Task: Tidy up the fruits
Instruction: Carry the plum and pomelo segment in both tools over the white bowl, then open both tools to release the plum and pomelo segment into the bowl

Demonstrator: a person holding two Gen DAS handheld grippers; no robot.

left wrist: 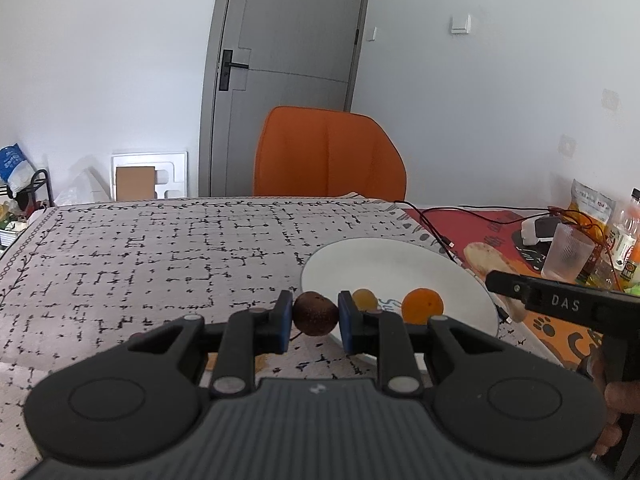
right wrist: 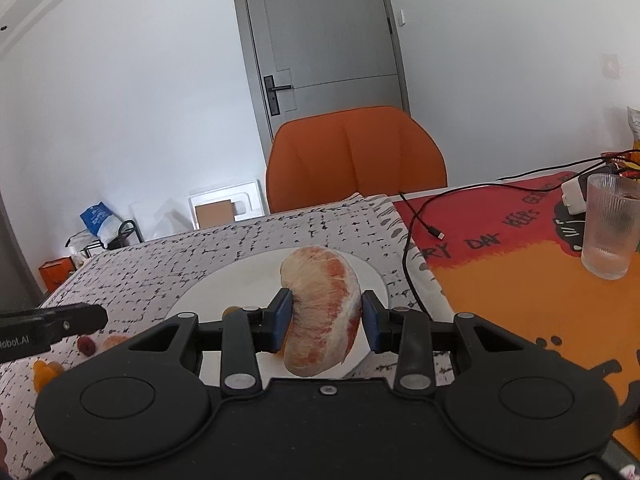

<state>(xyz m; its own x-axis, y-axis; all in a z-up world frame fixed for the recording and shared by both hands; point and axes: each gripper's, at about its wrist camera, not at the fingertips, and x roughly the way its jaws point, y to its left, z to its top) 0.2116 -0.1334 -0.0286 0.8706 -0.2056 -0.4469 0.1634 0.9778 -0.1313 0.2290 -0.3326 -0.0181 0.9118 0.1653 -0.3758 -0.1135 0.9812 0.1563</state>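
A small brown round fruit [left wrist: 315, 314] sits clamped between the blue pads of the left gripper [left wrist: 314, 320], held above the patterned tablecloth [left wrist: 160, 248] just off the white plate [left wrist: 400, 264], at the plate's 8 o'clock edge in the left wrist view. On the plate, near its 6 o'clock rim, lie a pale yellow fruit [left wrist: 365, 300] and an orange round fruit [left wrist: 422, 306], close together but apart.

The right gripper [right wrist: 326, 316] is closed on a large peeled grapefruit segment [right wrist: 320, 312], pink flesh under white membrane, carried over the plate in the right wrist view. At 8 o'clock from that gripper, on the cloth, lie a red berry-like fruit [right wrist: 86, 346] and orange pieces [right wrist: 44, 372].

At 3 o'clock from the plate a black cable [right wrist: 412, 240] crosses onto an orange and red mat [right wrist: 520, 280], where a ribbed clear glass [right wrist: 610, 226] stands upright. An orange chair [left wrist: 330, 152] stands at 12 o'clock behind the table, before a grey door [left wrist: 288, 40].
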